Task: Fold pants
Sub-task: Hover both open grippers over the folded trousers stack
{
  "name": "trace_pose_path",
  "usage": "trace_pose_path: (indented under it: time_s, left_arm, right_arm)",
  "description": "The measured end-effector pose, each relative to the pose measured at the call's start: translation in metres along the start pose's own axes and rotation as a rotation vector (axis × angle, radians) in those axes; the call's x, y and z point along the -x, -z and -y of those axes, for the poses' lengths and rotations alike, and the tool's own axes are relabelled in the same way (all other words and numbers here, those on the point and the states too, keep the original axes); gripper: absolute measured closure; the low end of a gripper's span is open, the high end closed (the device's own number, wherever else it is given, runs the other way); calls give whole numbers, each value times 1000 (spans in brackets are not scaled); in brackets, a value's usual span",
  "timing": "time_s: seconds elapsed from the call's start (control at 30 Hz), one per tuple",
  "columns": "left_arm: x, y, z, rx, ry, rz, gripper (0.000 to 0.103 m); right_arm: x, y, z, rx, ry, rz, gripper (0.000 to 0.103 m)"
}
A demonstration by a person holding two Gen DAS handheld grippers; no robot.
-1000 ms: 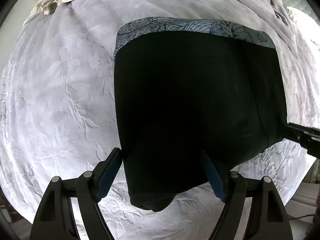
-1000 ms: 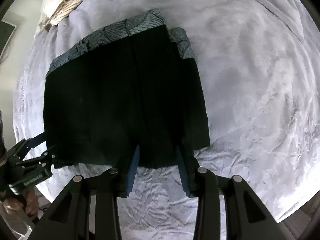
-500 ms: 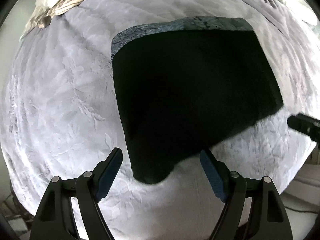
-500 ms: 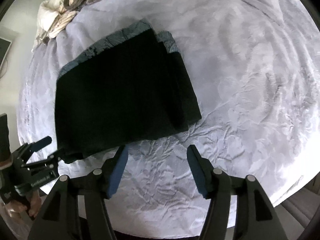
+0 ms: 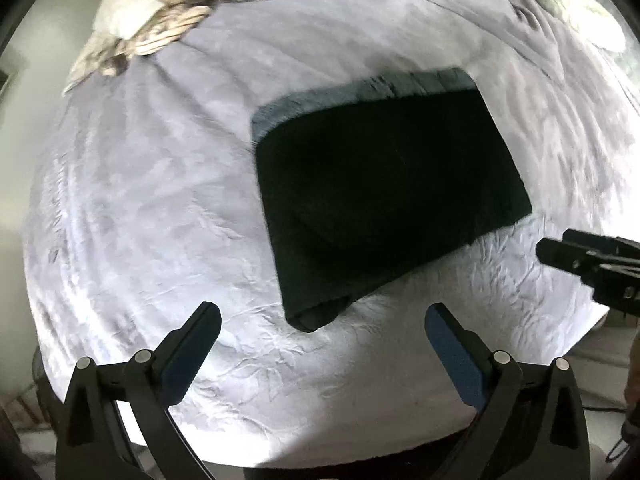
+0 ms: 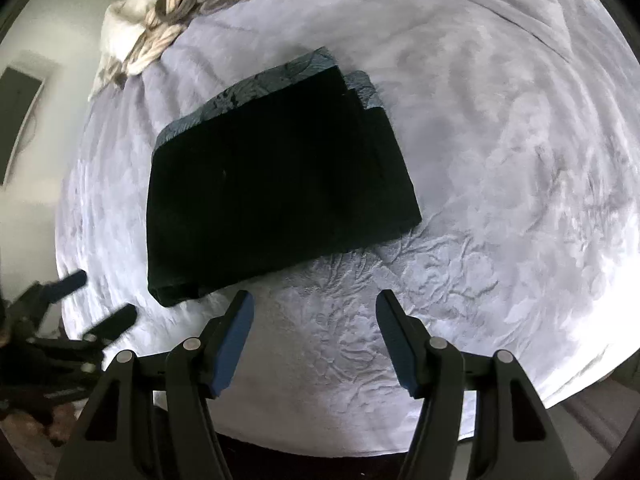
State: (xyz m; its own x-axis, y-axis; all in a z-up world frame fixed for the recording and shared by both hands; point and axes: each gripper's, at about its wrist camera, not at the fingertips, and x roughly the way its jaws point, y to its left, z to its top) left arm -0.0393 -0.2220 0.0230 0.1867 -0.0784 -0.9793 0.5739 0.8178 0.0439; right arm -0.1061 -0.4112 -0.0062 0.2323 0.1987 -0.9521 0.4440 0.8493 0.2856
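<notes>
The black pants point(image 5: 384, 196) lie folded into a flat rectangle on the bed, with a grey-blue patterned waistband along the far edge. They also show in the right wrist view point(image 6: 276, 184). My left gripper point(image 5: 322, 324) is open and empty, held above the bed just short of the pants' near corner. My right gripper point(image 6: 314, 312) is open and empty, short of the pants' near edge. The right gripper shows at the right edge of the left wrist view point(image 5: 588, 260). The left gripper shows blurred at the lower left of the right wrist view point(image 6: 88, 308).
A pale lilac textured bedspread point(image 5: 140, 220) covers the bed point(image 6: 500, 200). A crumpled beige and brown striped cloth point(image 5: 160, 28) lies at the far left corner point(image 6: 160, 32). The bed's near edge runs just under both grippers.
Both grippers have let go of the pants, opened wide and pulled back toward the bed's near edge. The pants now lie flat and look smaller in both views.
</notes>
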Motion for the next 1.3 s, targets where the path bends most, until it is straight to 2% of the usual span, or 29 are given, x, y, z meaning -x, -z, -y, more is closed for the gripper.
trace_pose_path:
  time_s: [0.1,0.13,0.17,0.27,0.33,0.47,0.67,0.77,0.97,1.3]
  left_arm:
    - [11,0,-5,78,-15,17,1]
    - [16,1,-5,107,-18,25,1]
    - [21,2,-5,136,-21,33,1]
    - [37,9,-1,203,-34,56,1]
    - [49,15,2,209,-56,67,1]
    - [66,21,-2,227,-111,95,1]
    - [78,18,-27,325,-105,116,1]
    - [80,17,-31,356,-90,122,1]
    - [74,12,-28,343,-80,107,1]
    - [69,2,-22,326,-85,84,1]
  right_arm:
    - [1,-14,-3,34,-8,-25,34]
    - [1,-19,-5,51,-14,-33,21]
    - [1,-24,-8,68,-24,-35,18]
    - [-5,-36,-19,161,-47,-74,18]
    - [-12,-42,-28,230,-44,-99,18]
    - [-14,-50,-39,287,-62,-89,13]
    - [-13,-61,-50,249,-78,-70,12]
    - [-17,-59,-49,215,-96,-106,12]
    - [-24,-54,-35,177,-87,-171,12]
    - [-20,-61,5,45,-82,-164,12]
